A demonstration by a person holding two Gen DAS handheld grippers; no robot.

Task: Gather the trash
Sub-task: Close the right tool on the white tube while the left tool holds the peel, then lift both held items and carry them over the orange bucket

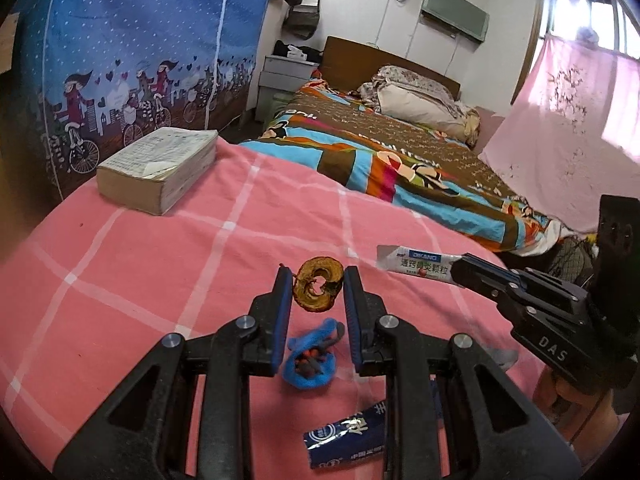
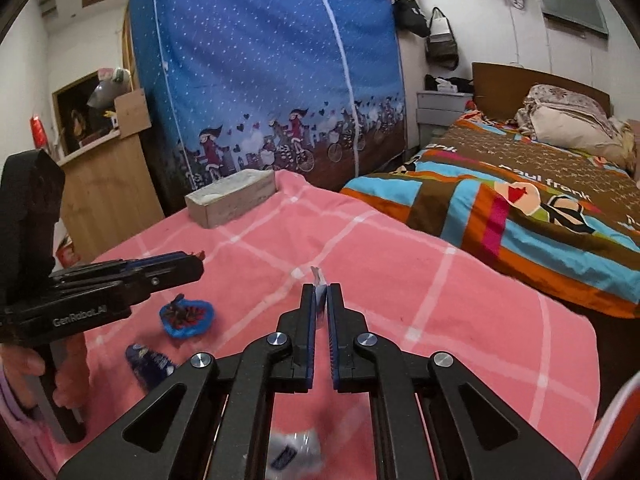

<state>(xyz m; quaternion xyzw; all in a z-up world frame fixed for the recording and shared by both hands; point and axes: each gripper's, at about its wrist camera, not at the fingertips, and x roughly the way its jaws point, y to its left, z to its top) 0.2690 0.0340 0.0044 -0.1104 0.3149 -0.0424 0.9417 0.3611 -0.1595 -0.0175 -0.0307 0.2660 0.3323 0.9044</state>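
In the left wrist view my left gripper (image 1: 317, 282) is shut on a brown dried ring of fruit peel (image 1: 318, 290), held just above the pink checked cloth (image 1: 140, 280). My right gripper (image 1: 460, 272) comes in from the right, shut on the end of a white sachet (image 1: 416, 266) with green and blue print. From the right wrist camera, the right gripper (image 2: 321, 294) pinches the sachet's edge (image 2: 318, 282), and the left gripper (image 2: 192, 266) is at the left. A blue crumpled wrapper holding dark bits (image 1: 310, 360) (image 2: 186, 316) and a dark blue packet (image 1: 348, 438) (image 2: 150, 360) lie on the cloth.
A thick book (image 1: 160, 168) (image 2: 232, 196) lies at the cloth's far left corner. A clear wrapper (image 2: 294, 450) shows blurred under the right gripper. A bed with a colourful cover (image 1: 380, 148) stands beyond, a blue fabric wardrobe (image 2: 260, 80) to the left.
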